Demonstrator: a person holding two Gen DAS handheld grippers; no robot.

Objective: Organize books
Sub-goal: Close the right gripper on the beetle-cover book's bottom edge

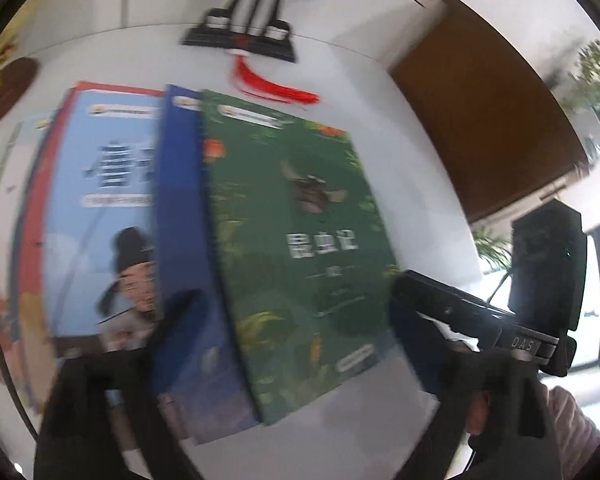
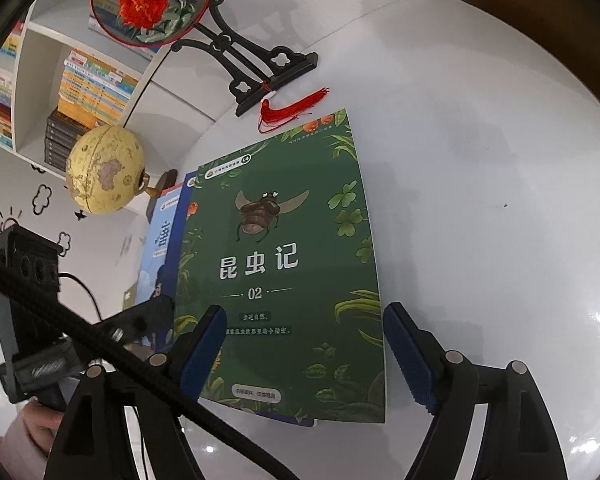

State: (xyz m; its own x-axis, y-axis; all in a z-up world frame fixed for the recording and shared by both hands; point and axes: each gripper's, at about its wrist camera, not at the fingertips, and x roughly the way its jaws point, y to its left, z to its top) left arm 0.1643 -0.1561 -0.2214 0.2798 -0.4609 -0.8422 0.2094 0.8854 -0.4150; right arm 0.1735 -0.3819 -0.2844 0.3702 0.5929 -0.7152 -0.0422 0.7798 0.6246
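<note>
The white table (image 2: 480,184) carries a fanned row of books, at least four, their left ends blurred and cut off in the left wrist view. The green insect book (image 2: 284,272) lies topmost, overlapping the dark blue book (image 1: 188,248), then the light blue book (image 1: 104,208). Right gripper (image 2: 304,356) spread wide astride the green book's lower half, holding nothing. Left gripper (image 1: 284,344) also wide, its left finger over the dark blue cover; contact unclear.

white table (image 2: 480,160), overlapping books (image 2: 284,264), fan stand (image 2: 272,76)
</note>
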